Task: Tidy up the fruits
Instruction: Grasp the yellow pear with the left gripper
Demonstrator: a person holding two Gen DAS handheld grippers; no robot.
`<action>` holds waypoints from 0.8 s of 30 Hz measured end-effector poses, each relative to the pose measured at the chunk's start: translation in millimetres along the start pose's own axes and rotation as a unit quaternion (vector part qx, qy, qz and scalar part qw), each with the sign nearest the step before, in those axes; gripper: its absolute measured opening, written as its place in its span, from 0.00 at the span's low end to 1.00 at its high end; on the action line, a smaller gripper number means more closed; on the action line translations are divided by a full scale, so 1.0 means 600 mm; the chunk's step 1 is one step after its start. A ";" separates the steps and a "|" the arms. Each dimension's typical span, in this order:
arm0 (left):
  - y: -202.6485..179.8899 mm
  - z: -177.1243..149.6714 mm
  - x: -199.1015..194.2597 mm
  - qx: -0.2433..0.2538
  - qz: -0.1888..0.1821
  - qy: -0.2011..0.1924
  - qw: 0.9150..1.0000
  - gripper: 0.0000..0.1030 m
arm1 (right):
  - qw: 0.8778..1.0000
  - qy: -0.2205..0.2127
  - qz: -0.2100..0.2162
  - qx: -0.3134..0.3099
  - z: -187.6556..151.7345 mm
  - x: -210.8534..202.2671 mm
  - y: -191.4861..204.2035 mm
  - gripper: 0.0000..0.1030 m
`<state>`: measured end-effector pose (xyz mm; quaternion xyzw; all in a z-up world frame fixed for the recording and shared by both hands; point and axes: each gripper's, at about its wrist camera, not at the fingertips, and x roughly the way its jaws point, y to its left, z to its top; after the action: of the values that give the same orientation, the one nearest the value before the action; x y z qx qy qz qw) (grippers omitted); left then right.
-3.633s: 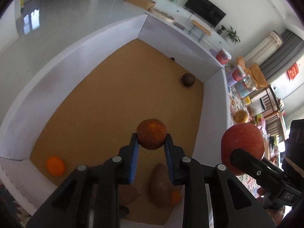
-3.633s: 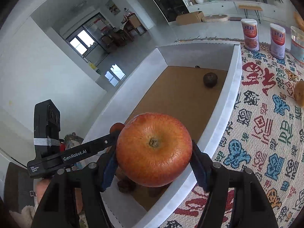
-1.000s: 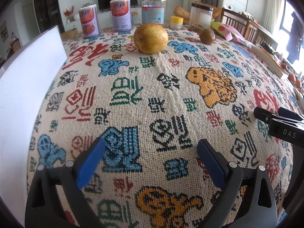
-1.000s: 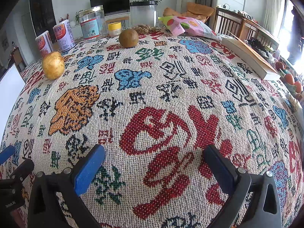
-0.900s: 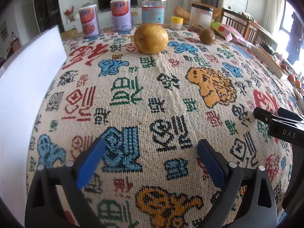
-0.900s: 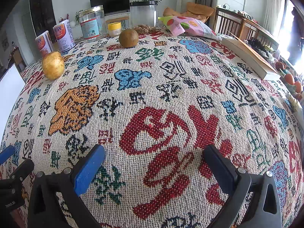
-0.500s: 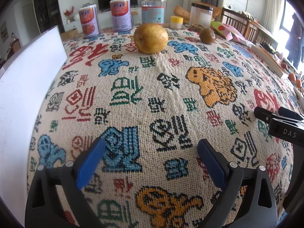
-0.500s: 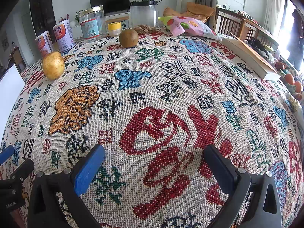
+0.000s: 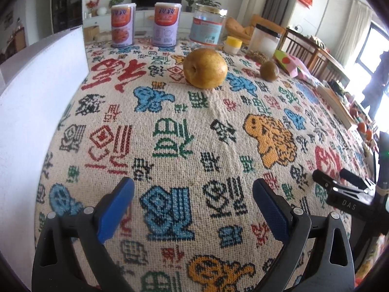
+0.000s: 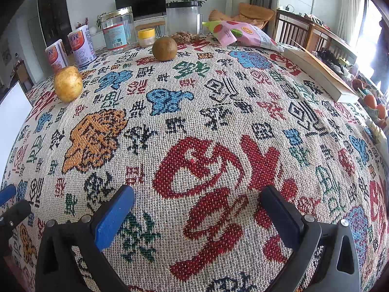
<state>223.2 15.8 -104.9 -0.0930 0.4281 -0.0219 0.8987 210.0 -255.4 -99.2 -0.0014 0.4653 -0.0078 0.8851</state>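
Note:
A yellow pear lies on the patterned tablecloth, far ahead of my left gripper, which is open and empty. A small brown round fruit sits further right of the pear. From the right wrist camera the pear is at the far left and the brown fruit is straight ahead at the far side. My right gripper is open and empty, low over the cloth. The white wall of the box stands at the left.
Two printed cans, a glass jar, a small yellow-lidded pot and a clear canister line the far edge. A snack bag and a book lie at the right. Small oranges sit beyond the book.
Within the last second nothing has visibly moved. Compared with 3.6 s ago, both grippers no longer hold the orange fruit and the apple and have turned from the box to the tablecloth.

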 end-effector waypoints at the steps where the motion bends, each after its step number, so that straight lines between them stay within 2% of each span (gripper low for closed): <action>1: -0.001 0.023 0.009 -0.012 0.004 -0.008 1.000 0.95 | 1.000 0.000 0.000 0.000 0.000 0.000 0.000 1.00; 4: -0.016 0.093 0.062 -0.024 0.013 -0.009 1.000 0.95 | 1.000 0.000 0.000 0.000 0.000 0.000 0.000 1.00; 7: -0.035 0.161 0.115 -0.018 0.040 0.010 0.999 0.95 | 1.000 0.000 0.000 0.000 0.000 0.000 0.000 1.00; 11: -0.051 0.224 0.143 -0.006 0.076 -0.009 0.997 0.95 | 1.000 0.000 0.000 0.000 0.000 0.000 0.000 1.00; 13: -0.044 0.240 0.168 -0.004 0.056 0.014 0.998 0.94 | 1.000 0.000 0.000 0.000 0.000 0.000 0.000 1.00; 14: -0.034 0.240 0.177 -0.013 0.044 0.025 0.999 0.91 | 1.000 0.000 0.000 0.000 0.000 0.001 0.000 1.00; 15: -0.020 0.234 0.174 -0.028 0.007 0.021 0.999 0.82 | 1.000 0.000 0.000 0.000 0.000 0.001 0.000 1.00; 16: -0.008 0.224 0.166 -0.042 -0.025 0.015 0.999 0.68 | 1.000 0.000 0.000 0.000 0.000 0.001 0.000 1.00; 17: 0.003 0.214 0.154 -0.048 -0.034 0.015 0.998 0.61 | 1.000 0.000 0.000 0.000 0.000 0.001 0.000 1.00; 19: 0.021 0.189 0.127 -0.049 -0.044 0.009 0.998 0.55 | 1.000 0.000 0.000 0.000 0.000 0.000 0.000 1.00; 21: 0.036 0.164 0.109 -0.041 -0.043 0.006 0.998 0.57 | 1.000 0.000 0.000 0.000 0.000 0.000 0.000 1.00; 24: 0.046 0.151 0.098 -0.024 -0.036 -0.004 0.999 0.67 | 1.000 0.000 0.000 0.000 -0.001 0.001 0.000 1.00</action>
<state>329.2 49.0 -99.2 -0.1300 0.4215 -0.0432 0.8964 210.0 -255.1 -99.7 -0.0014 0.4655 -0.0080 0.8850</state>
